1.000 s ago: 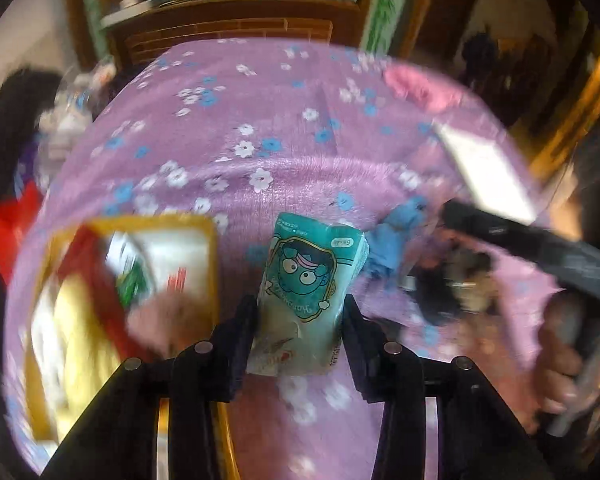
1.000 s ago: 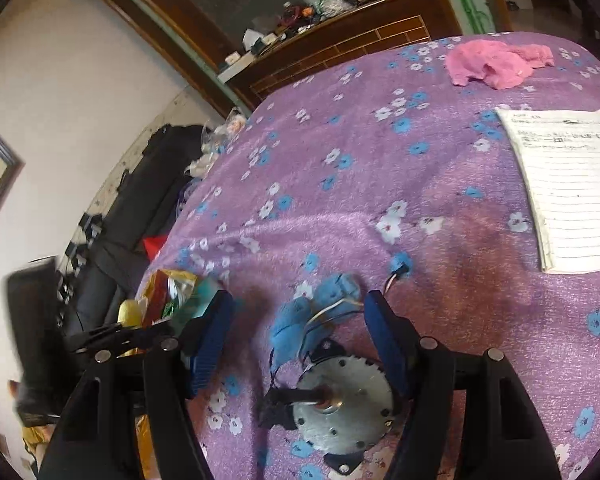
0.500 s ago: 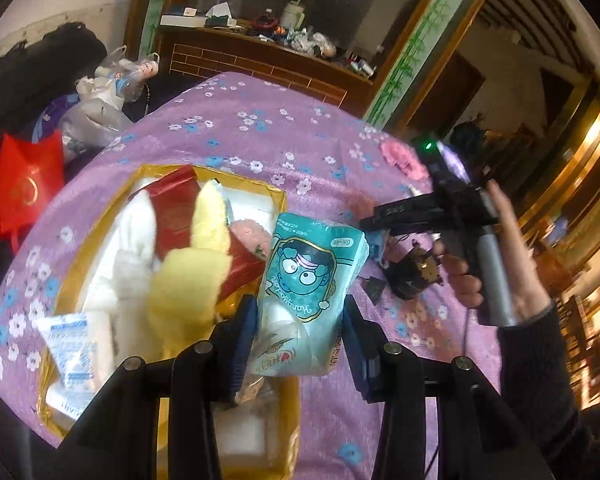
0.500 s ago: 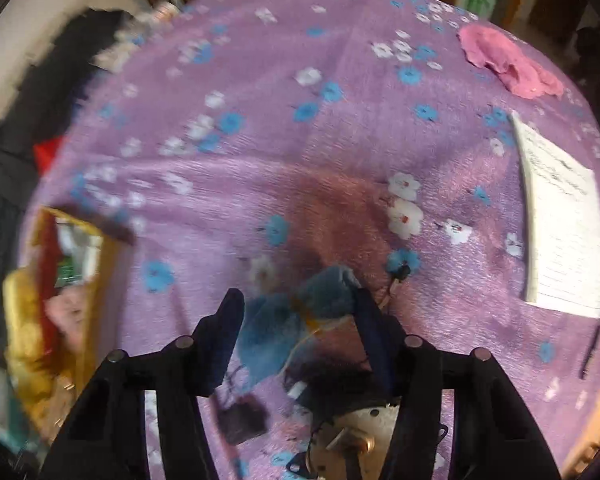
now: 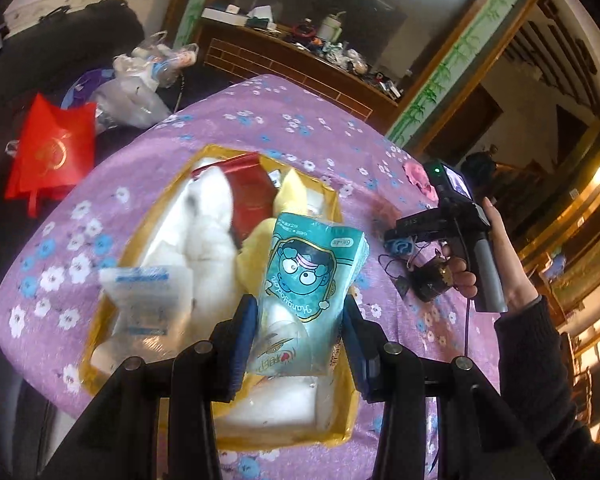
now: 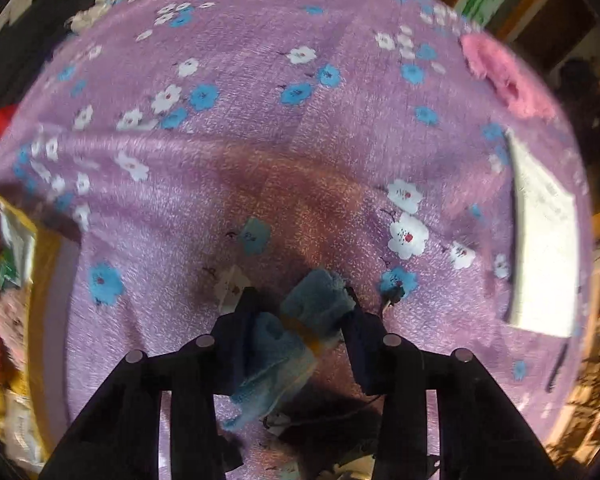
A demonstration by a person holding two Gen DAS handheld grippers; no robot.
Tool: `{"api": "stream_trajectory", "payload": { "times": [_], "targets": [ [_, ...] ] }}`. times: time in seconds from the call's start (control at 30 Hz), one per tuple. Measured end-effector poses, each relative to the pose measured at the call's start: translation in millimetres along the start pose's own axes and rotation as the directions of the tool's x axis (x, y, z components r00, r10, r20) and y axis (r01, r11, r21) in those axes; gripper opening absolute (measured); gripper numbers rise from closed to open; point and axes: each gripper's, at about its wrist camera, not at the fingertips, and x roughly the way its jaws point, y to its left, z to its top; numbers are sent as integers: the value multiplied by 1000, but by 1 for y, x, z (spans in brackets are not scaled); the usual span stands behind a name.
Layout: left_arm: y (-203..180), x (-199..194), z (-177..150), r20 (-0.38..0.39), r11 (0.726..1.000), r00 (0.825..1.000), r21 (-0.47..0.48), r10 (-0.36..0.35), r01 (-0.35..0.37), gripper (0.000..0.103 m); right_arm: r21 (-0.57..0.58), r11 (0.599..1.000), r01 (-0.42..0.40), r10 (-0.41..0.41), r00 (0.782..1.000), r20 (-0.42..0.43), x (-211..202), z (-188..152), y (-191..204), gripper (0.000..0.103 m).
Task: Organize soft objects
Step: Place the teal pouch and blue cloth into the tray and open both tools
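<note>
Now the tissue pack, pinched in the left gripper, should be lowered gently into the yellow box; the right gripper grips blue cloth.

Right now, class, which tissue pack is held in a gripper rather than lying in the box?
The teal cartoon-face pack, clamped in the left gripper; the clear blue-printed pack lies in the box.

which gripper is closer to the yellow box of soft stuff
Left. The left gripper holds a teal tissue pack right above the yellow box; the right gripper is off to its side.
</note>
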Motion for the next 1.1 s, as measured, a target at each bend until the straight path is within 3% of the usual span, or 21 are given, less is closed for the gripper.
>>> {"api": "stream_trajectory", "payload": {
  "times": [0.1, 0.23, 0.3, 0.37, 0.5, 0.6, 0.67, 0.73, 0.93, 1.1],
  "targets": [
    [4, -4, -5, 4, 1000, 1000, 1, 22, -22, 44, -8, 998, 56, -55, 998, 28, -7, -6, 6, 29],
    [7, -7, -9, 1, 1000, 1000, -6, 30, -30, 44, -48, 998, 30, -18, 974, 225, -42, -21, 21, 28],
    [8, -10, -10, 5, 999, 999, -7, 32, -32, 44, -23, 998, -56, 60, 948, 313, -58, -24, 20, 28],
    [9, -11, -11, 2, 999, 999, -13, 37, -37, 44, -11, 987, -160, 150, 896, 418, -80, -27, 20, 29],
    [11, -15, -14, 3, 999, 999, -14, 50, -50, 44, -36, 964, -265, 245, 823, 513, -109, -33, 33, 29],
    [10, -12, -14, 0, 998, 998, -19, 64, -64, 44, -73, 924, -375, 359, 784, 506, -117, -43, 45, 29],
    [11, -9, -14, -4, 997, 997, -24, 78, -78, 44, -78, 851, -520, 493, 739, 460, -117, -58, 50, 29],
    [12, -6, -13, -8, 996, 996, -28, 89, -90, 44, -84, 785, -614, 589, 697, 409, -112, -71, 58, 29],
    [11, 3, -12, -22, 992, 992, -25, 122, -122, 44, -139, 738, -661, 665, 676, 318, -104, -107, 95, 29],
    [12, 5, -12, -11, 987, 987, -26, 158, -158, 44, -163, 721, -673, 686, 661, 305, -99, -126, 106, 29]
  ]
}}
